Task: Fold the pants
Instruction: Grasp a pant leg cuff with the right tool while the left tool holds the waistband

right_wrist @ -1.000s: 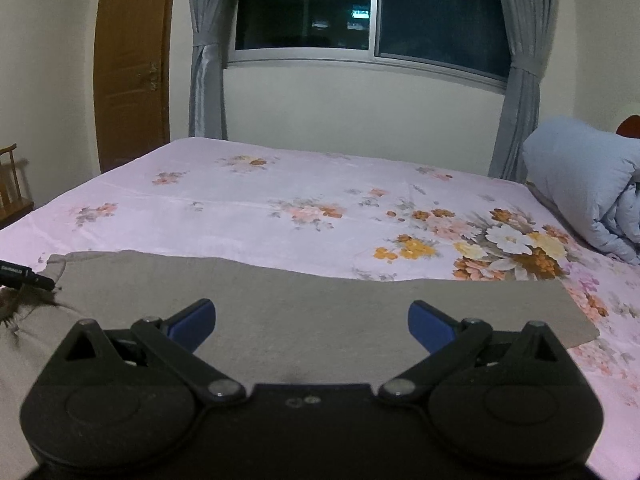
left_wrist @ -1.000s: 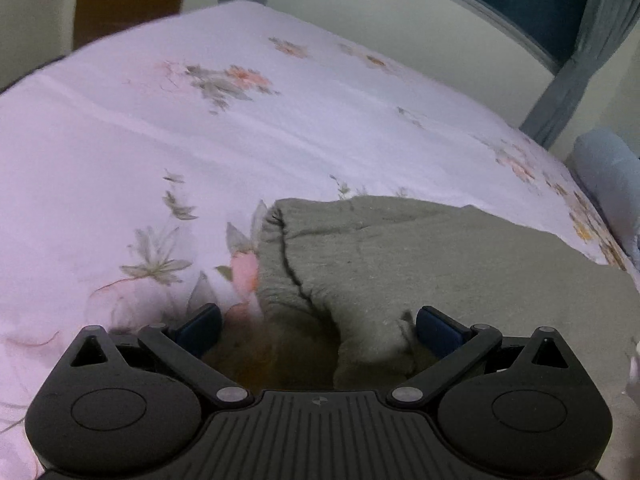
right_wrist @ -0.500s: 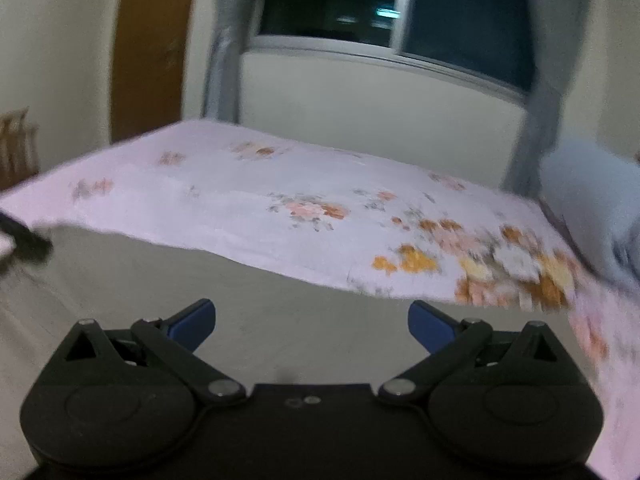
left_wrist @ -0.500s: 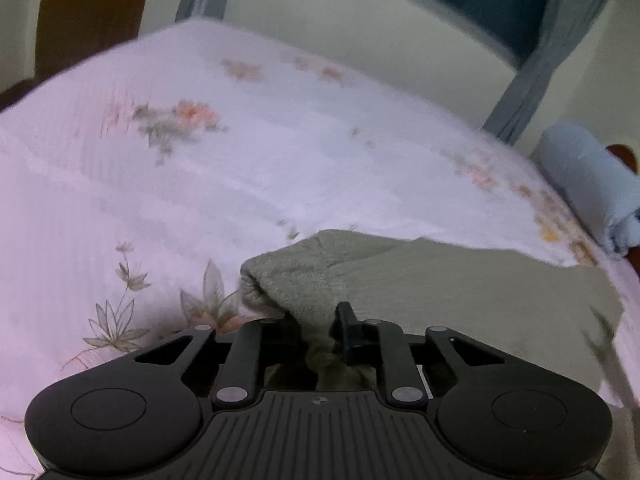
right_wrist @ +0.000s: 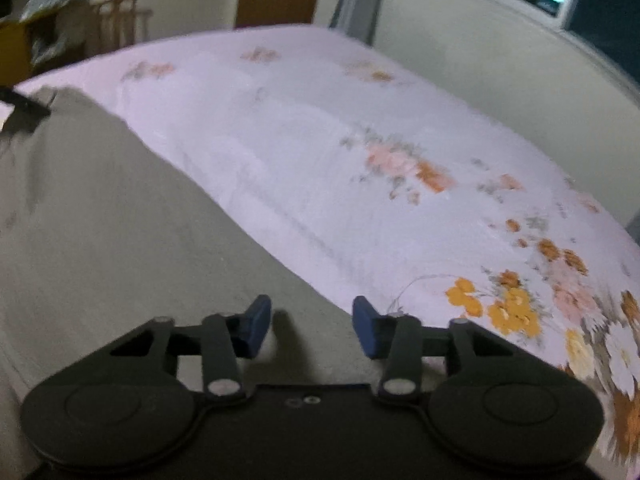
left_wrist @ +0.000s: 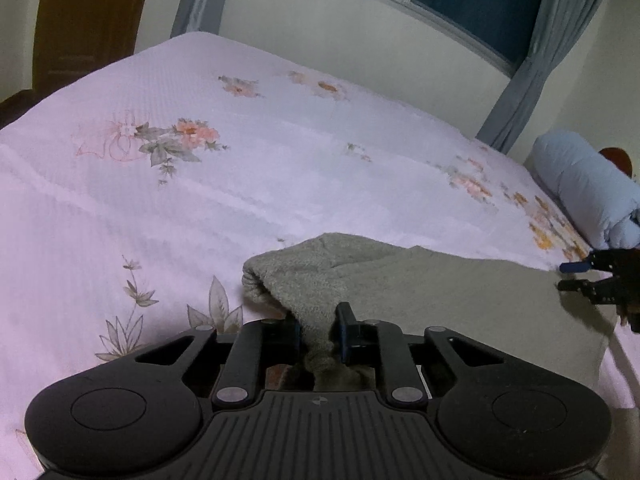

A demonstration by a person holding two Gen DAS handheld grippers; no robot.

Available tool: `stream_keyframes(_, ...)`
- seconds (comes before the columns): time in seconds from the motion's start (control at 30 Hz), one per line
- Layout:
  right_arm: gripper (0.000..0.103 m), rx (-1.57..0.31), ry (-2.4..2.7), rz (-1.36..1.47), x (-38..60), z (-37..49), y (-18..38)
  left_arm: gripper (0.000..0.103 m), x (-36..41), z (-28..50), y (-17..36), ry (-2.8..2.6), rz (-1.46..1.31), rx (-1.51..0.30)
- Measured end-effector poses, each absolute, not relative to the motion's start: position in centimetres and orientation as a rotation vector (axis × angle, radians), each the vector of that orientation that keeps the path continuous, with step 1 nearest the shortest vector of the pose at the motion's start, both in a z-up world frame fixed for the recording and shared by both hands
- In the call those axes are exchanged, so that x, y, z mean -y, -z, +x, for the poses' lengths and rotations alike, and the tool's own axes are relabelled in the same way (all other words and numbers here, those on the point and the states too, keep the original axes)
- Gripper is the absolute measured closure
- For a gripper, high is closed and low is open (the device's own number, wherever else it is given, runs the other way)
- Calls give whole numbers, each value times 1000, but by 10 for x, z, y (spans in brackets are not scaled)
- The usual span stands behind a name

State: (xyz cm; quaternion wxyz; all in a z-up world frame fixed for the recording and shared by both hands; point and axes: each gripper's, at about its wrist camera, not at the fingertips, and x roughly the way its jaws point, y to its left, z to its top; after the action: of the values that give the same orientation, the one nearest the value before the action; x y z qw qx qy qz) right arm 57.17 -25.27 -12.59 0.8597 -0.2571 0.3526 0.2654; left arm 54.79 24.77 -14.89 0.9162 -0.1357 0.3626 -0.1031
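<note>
Grey-green pants (left_wrist: 440, 292) lie stretched across the pink floral bed sheet (left_wrist: 200, 200). My left gripper (left_wrist: 318, 332) is shut on one bunched end of them, and the cloth rises in a ridge from its pads. In the right wrist view the pants (right_wrist: 120, 220) run from the far left toward me. My right gripper (right_wrist: 312, 320) hovers low over their near edge beside the sheet (right_wrist: 320, 140). Its jaws are closing, and flat cloth lies under the gap without being pinched. The right gripper (left_wrist: 576, 276) also shows at the pants' other end in the left wrist view.
A rolled pale-blue duvet (left_wrist: 584, 184) lies at the bed's right end. Behind the bed are a wall, a window with grey curtains (left_wrist: 532, 60) and a brown door (left_wrist: 84, 20). A wooden chair (right_wrist: 120, 16) stands past the bed's far corner.
My left gripper went from open to shut on the pants' end and raised it a little. My right gripper swung sideways and down to the other end, and its jaws narrowed.
</note>
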Motion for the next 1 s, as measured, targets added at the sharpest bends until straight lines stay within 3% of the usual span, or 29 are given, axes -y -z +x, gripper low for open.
stream_keyframes(0.13,77,-789,-571,-584,260,588,139,85,-246,552,157,197,-267,-757)
stream_keyframes(0.33,76,-836,-597,-543,270,595,149,85,-237,555,160,155,-241,-772)
stream_keyframes(0.4,83,-850,-599,-528,270,595,149,85,-236,556,159,148,-232,-781)
stream_keyframes(0.5,103,-853,-585,-534,270,592,146,85,-234,553,155,142,-229,-783)
stream_keyframes(1.0,103,-670,-537,-499,281,489,81,85,-243,516,121,179,-264,-727)
